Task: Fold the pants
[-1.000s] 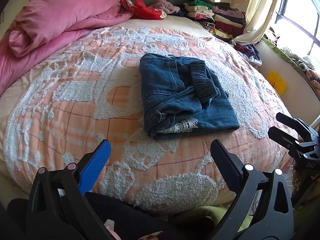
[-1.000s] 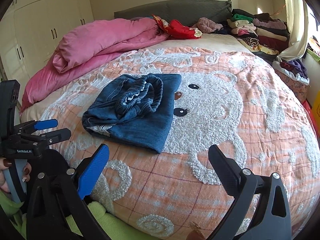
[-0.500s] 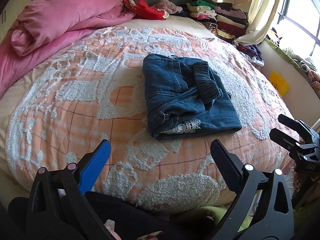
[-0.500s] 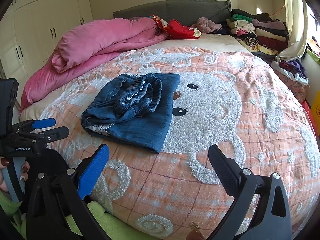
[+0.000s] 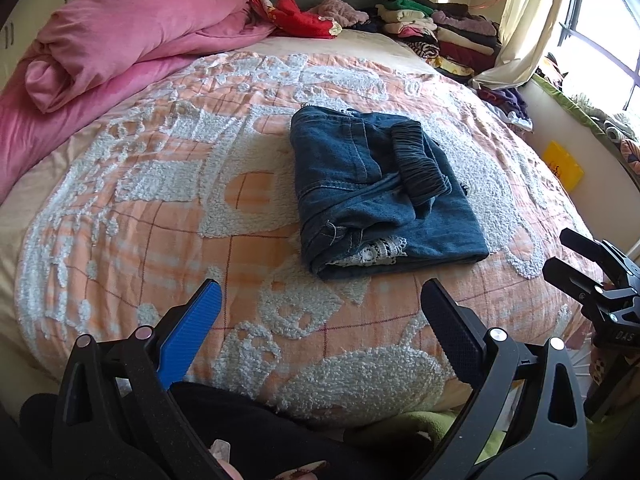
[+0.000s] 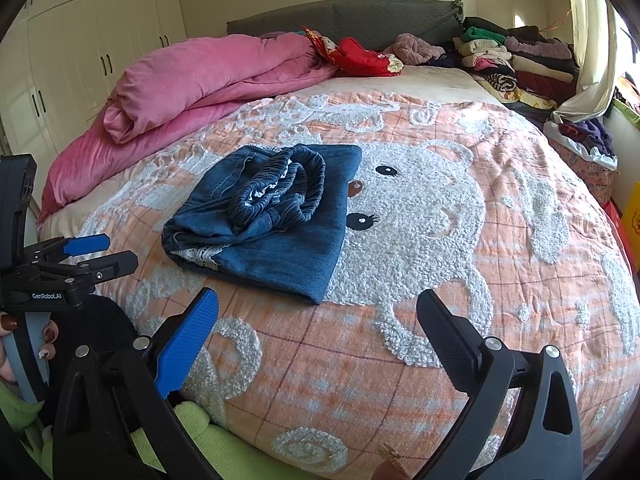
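With the pants [image 5: 380, 192] lying folded on the bed [image 5: 160, 200], both claws, left claw [image 5: 320, 320] and right claw [image 6: 318, 326], hang spread and empty, seemingly finished.

Both wrist views low at bed's foot, facing headboard, sharing folded pants [image 5: 380, 196]

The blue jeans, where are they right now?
The folded jeans lie on the bedspread, left of centre in the right wrist view, beside the bear face, ahead of both open grippers.
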Tool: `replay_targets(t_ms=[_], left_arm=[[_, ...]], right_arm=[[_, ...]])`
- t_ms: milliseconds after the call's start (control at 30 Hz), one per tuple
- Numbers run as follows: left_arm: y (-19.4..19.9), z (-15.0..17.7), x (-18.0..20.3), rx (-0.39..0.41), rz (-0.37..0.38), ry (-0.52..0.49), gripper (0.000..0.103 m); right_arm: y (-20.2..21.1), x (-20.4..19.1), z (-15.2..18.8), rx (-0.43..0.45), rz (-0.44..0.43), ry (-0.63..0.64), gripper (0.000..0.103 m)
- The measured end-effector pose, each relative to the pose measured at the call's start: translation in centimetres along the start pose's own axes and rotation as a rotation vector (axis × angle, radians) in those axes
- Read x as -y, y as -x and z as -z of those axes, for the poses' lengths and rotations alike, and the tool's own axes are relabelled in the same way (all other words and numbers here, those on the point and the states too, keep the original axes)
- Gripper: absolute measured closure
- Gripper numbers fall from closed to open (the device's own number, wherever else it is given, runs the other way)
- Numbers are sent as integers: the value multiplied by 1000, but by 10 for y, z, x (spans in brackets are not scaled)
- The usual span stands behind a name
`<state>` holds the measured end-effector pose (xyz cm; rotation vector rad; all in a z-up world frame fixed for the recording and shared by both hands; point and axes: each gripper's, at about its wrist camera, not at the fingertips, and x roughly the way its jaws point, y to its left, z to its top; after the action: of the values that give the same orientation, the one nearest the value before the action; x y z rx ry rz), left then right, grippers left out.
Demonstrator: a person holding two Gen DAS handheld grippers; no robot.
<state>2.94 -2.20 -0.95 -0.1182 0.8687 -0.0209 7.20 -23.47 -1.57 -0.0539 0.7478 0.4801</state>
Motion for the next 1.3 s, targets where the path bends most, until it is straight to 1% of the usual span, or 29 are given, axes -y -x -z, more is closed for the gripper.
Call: replay_targets(t_ms=[533, 867, 1033, 1267, 1300], left_arm=[[0, 1, 0, -6, 0, -1, 10], [-2, 2, -1, -10, 41, 0, 10], [-5, 1, -5, -25, 27, 12, 10], [-6, 0, -8, -24, 25, 13, 10], [-6, -1, -9, -25, 13, 13, 10]], right_arm=[[0, 0, 0, 2, 5, -2, 4], [-1, 0, 1, -1, 10, 0, 4], [-2, 1, 1, -1, 11, 0, 4], [-4, 6, 1, -2, 14, -15, 4], [-5, 7, 1, -4, 15, -18, 4]])
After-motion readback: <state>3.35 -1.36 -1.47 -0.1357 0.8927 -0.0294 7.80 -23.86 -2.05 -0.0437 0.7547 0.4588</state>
